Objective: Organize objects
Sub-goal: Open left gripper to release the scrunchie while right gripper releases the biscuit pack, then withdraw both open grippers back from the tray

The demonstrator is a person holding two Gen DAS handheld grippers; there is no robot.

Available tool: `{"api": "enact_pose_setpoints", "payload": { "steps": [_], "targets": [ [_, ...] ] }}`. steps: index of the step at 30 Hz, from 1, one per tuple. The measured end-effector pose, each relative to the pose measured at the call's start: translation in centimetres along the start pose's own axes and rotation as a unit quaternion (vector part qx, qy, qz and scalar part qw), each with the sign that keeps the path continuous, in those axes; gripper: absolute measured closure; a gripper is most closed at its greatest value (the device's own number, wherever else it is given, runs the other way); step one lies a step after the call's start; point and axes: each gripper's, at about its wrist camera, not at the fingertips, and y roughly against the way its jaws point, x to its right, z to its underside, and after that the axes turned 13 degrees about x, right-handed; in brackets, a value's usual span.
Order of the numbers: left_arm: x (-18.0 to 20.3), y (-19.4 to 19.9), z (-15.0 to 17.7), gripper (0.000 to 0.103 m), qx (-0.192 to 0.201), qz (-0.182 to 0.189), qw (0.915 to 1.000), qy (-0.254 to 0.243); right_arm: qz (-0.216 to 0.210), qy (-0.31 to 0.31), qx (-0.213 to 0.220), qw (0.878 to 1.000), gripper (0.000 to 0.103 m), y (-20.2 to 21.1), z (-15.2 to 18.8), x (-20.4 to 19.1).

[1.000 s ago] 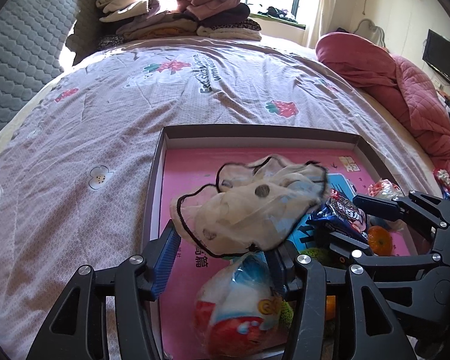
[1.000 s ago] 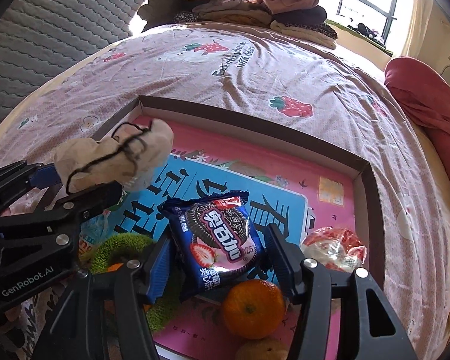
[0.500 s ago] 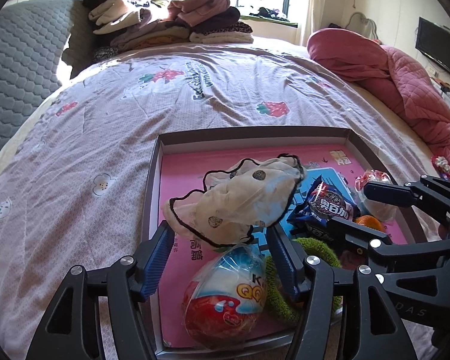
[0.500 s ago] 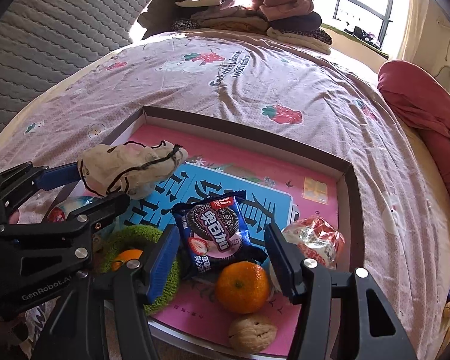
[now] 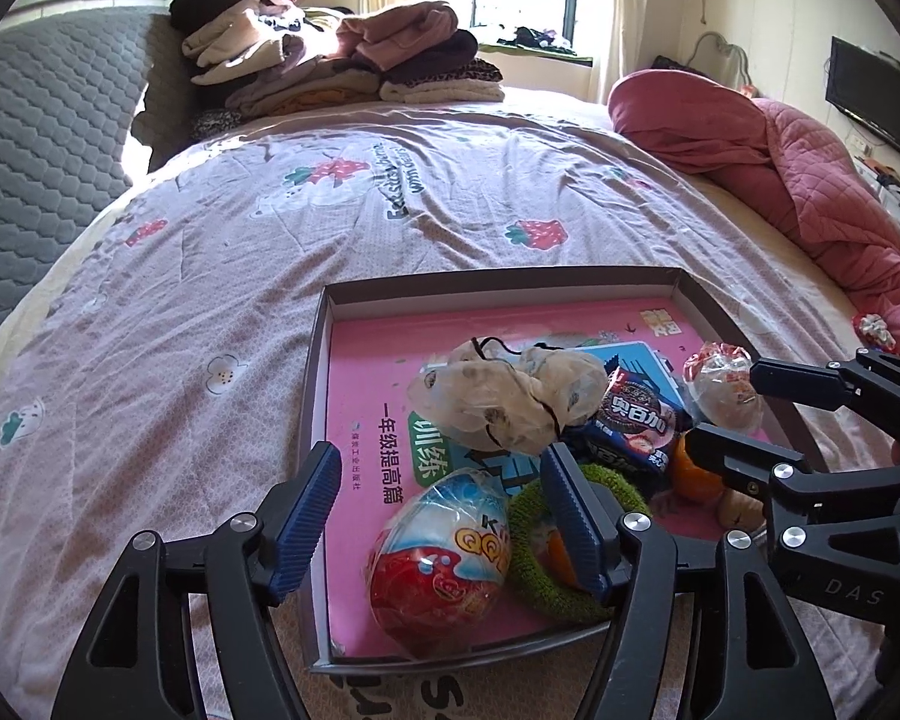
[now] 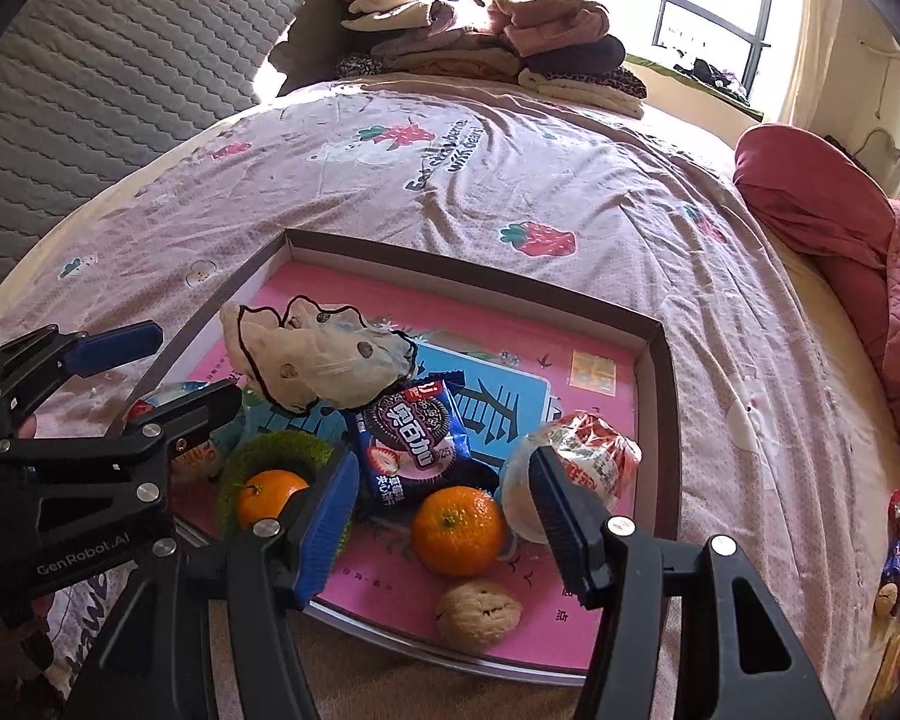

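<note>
Two grippers hover over one shallow tray that sits on a pink bedspread.

From the left wrist: the left gripper has its jaws spread wide and grips nothing. Between the blue pads and a little below them lies a foil-wrapped chocolate egg, on the pink tray floor near the near wall. Touching the inner side of the right-hand pad is a green fuzzy ring. Just ahead of the jaws a crumpled cream cloth with black trim rests on the tray, leaning onto a blue cookie packet beyond the right-hand pad. Farther right, a red-and-white wrapped snack lies beside the right gripper, which enters from that side.

From the right wrist: the right gripper is likewise spread, empty. Between its pads sit an orange and, just ahead, the cookie packet. A walnut lies nearer the camera, below the orange. The wrapped snack touches the right-hand pad. Outside the left-hand pad, the green ring encircles a second orange. The cloth lies ahead and left, partly over the packet, near the left gripper. Folded clothes are stacked far ahead.
</note>
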Motion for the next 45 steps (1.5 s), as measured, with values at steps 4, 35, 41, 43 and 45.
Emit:
{"api": "enact_pose_setpoints", "payload": {
  "steps": [4, 35, 41, 43, 45],
  "targets": [
    [0.3, 1.1, -0.2, 0.033, 0.006, -0.003, 1.0, 0.0, 0.001, -0.003, 0.008, 1.0, 0.044, 1.2, -0.2, 0.2],
    [0.9, 10.3, -0.2, 0.029, 0.045, -0.021, 0.9979, 0.041, -0.009, -0.029, 0.067, 0.997, 0.042, 8.8, -0.3, 0.3],
    [0.7, 12.3, -0.3, 0.029, 0.058, -0.018, 0.9967, 0.053, -0.01, -0.033, 0.08, 0.996, 0.042, 10.4, -0.3, 0.1],
    [0.7, 13.0, -0.3, 0.029, 0.062, -0.019, 0.9965, 0.053, -0.011, -0.035, 0.084, 0.996, 0.042, 11.0, -0.2, 0.0],
    [0.7, 13.6, -0.2, 0.029, 0.066, -0.02, 0.9962, 0.053, -0.011, -0.037, 0.089, 0.995, 0.042, 11.5, -0.1, -0.1]
  ]
}}
